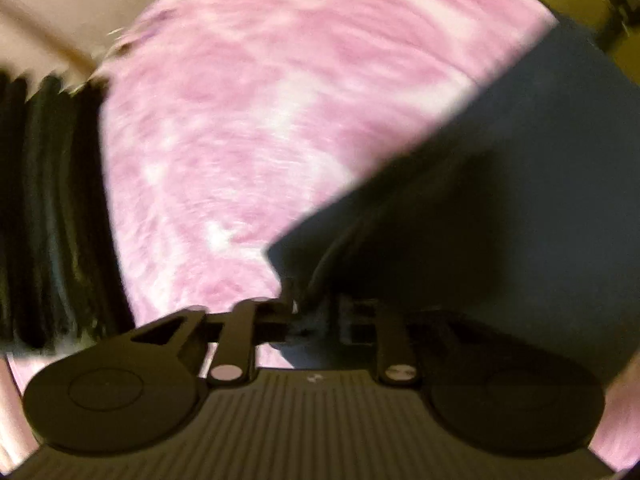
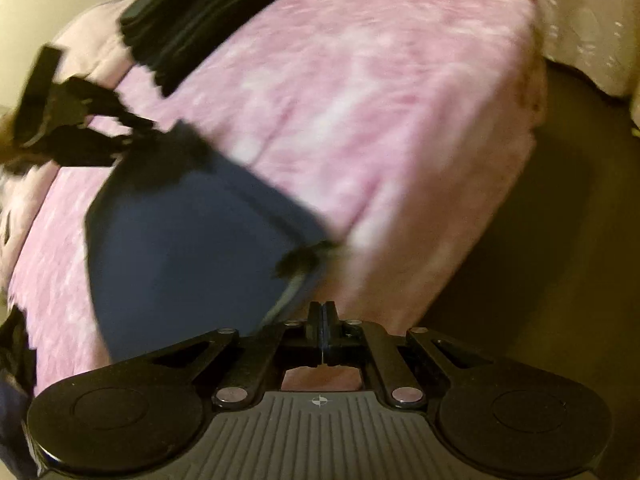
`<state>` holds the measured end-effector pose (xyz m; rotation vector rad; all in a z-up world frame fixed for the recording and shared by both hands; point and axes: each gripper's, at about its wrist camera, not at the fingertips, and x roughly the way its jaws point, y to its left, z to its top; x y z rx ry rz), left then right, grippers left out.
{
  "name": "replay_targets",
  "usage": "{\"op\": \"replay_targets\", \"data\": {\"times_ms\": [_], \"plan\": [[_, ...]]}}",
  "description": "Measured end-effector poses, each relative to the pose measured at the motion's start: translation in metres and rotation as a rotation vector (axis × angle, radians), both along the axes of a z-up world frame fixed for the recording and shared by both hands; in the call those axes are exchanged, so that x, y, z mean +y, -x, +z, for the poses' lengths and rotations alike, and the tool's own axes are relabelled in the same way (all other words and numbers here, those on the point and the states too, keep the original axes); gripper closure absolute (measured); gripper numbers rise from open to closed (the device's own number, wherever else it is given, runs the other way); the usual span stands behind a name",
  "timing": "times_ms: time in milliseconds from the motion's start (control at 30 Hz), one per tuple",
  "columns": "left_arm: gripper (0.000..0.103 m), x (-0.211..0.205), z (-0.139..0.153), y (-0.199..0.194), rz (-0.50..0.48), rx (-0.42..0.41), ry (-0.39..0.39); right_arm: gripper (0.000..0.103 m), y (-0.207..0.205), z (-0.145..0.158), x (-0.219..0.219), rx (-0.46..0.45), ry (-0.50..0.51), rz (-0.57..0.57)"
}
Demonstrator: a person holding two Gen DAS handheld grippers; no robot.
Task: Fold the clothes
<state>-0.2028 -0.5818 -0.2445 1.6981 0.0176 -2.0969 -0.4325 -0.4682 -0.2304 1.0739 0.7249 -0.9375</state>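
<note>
A folded navy blue garment (image 2: 180, 248) lies flat on a bed with a pink and white mottled cover (image 2: 360, 120). In the right wrist view my right gripper (image 2: 322, 320) has its fingers pressed together just past the garment's near corner, with no cloth visible between them. My left gripper (image 2: 132, 132), blurred, is at the garment's far corner. In the left wrist view the garment (image 1: 500, 200) fills the right half, and the left gripper (image 1: 314, 314) has its fingers parted with a corner of the garment lying between them.
A black ribbed item (image 1: 52, 200) lies on the pink cover (image 1: 260, 120) beyond the garment; it also shows at the top left in the right wrist view (image 2: 200, 12). The bed's edge drops to a dark floor (image 2: 560, 220) on the right. Pale fabric (image 2: 580, 8) hangs behind.
</note>
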Motion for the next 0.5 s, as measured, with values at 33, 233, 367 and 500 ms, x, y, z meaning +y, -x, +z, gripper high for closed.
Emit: {"op": "replay_targets", "data": {"times_ms": [33,233,367,500], "plan": [[0.068,-0.005,0.007,-0.007,0.070,0.045,0.013,0.103,0.005,0.002,-0.003,0.003,-0.002,0.010],[0.063,-0.007,0.042,-0.068,0.403,0.203,-0.014,0.052,-0.006,0.027,-0.009,-0.008,0.060,0.173],[0.063,-0.002,0.036,-0.095,0.515,0.265,-0.112,0.037,-0.037,0.038,-0.011,-0.064,0.109,0.262],[0.063,-0.006,0.018,-0.093,0.500,0.306,-0.170,0.037,-0.069,0.030,-0.021,-0.081,0.131,0.307]]}}
